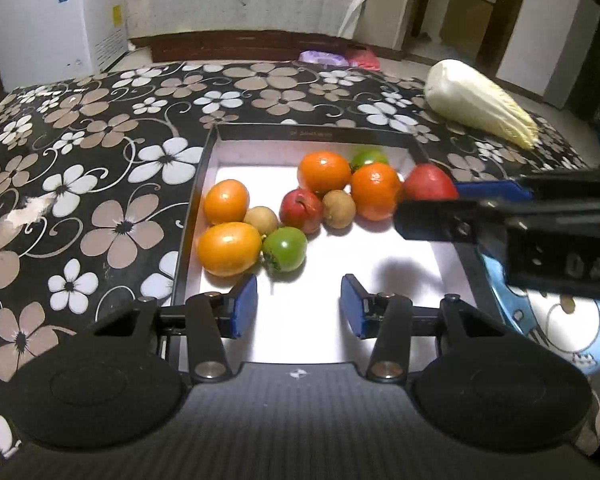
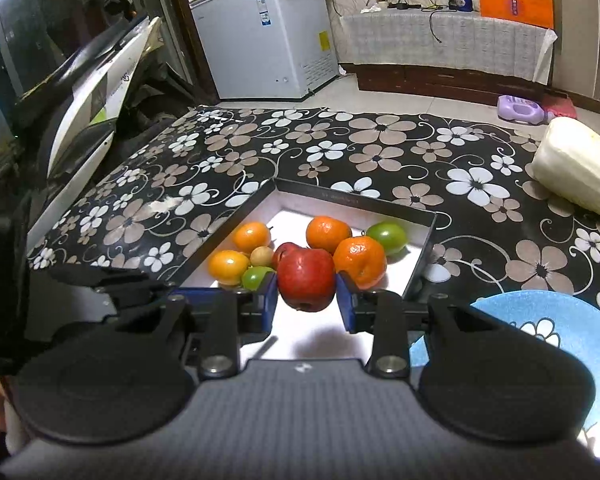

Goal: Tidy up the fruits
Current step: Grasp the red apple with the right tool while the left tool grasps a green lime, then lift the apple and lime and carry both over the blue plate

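A black-rimmed white box [image 1: 204, 184] [image 2: 426, 252] holds several fruits: oranges [image 1: 324, 172], green fruits [image 1: 285, 249], brown kiwis [image 1: 339, 208] and a red apple [image 1: 301, 211]. My right gripper [image 2: 306, 298] is shut on a second red apple [image 2: 306, 278], held above the box's right side; in the left wrist view the apple [image 1: 430, 184] shows at the right gripper's tip. My left gripper [image 1: 298, 306] is open and empty, hovering over the box's bare near part.
A blue floral plate [image 2: 540, 332] [image 1: 560, 320] lies right of the box. A napa cabbage [image 1: 476, 102] [image 2: 580, 172] lies at the table's far right. The flowered tablecloth [image 1: 100, 160] covers the table. A freezer [image 2: 268, 36] and scooter [image 2: 92, 92] stand beyond.
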Motion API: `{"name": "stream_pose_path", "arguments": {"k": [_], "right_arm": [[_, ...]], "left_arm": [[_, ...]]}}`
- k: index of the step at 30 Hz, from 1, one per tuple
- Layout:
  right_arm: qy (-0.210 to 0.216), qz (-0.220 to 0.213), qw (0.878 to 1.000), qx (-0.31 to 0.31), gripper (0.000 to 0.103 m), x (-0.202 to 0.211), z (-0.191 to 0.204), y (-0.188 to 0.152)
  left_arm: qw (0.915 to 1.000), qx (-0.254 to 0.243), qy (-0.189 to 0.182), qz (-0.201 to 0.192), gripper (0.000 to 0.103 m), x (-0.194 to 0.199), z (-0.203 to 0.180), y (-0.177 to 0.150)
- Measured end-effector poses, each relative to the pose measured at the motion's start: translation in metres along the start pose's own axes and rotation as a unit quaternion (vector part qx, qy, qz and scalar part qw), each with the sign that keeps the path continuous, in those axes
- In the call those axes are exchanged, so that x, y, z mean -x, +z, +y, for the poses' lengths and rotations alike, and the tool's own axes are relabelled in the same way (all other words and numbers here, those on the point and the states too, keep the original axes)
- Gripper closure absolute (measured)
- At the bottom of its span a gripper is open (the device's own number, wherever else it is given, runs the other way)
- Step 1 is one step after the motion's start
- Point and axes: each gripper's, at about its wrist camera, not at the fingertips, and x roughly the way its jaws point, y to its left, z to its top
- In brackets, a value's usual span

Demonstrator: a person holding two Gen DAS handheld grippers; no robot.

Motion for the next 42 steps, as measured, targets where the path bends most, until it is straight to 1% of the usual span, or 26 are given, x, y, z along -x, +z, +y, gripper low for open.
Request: {"name": "stream_pose_path", "arguments": {"k": [3, 6, 10, 12, 13, 14, 17, 25, 28, 42], "right_arm": [[-0.001, -0.001, 1.0, -0.001, 0.068, 0.0, 0.0, 0.0], [-0.001, -0.001, 1.0, -0.002, 0.068, 0.001, -0.001, -0.001], [-0.004, -0.004, 1.0, -0.007, 0.068, 0.003, -0.002, -0.001], [-0.004, -0.004, 1.0, -0.011, 0.068, 0.005, -0.004, -0.001], [-0.005, -0.004, 1.0, -0.012, 0.068, 0.005, -0.005, -0.002], [-0.006, -0.003, 1.0, -0.011, 0.068, 0.005, -0.005, -0.002], [-0.007, -0.001, 1.0, -0.007, 0.068, 0.005, -0.005, -0.003], [-0.004, -0.005, 1.0, -0.008, 0.068, 0.01, -0.005, -0.003], [-0.004, -0.006, 1.0, -0.009, 0.068, 0.011, -0.005, -0.002], [0.006, -0.018, 1.0, 0.006, 0.068, 0.019, 0.014, -0.001]], "left_arm": [[0.9999, 0.009, 0.004, 0.009, 0.05, -0.006, 0.001, 0.006], [0.9999, 0.014, 0.003, 0.007, 0.05, -0.011, 0.001, 0.011], [0.9999, 0.005, 0.013, -0.002, 0.05, -0.017, -0.004, 0.014], [0.9998, 0.001, 0.02, -0.006, 0.056, -0.019, -0.007, 0.014], [0.9997, 0.002, 0.023, -0.008, 0.065, -0.019, -0.006, 0.014], [0.9997, 0.007, 0.023, -0.009, 0.071, -0.02, -0.004, 0.015], [0.9997, 0.017, 0.015, -0.011, 0.071, -0.019, 0.001, 0.015], [0.9995, -0.01, 0.024, -0.02, 0.072, -0.004, -0.009, 0.009], [0.9994, -0.012, 0.028, -0.013, 0.072, 0.002, -0.008, 0.006], [0.9987, -0.024, 0.036, -0.028, 0.072, 0.03, -0.011, 0.003]]}}
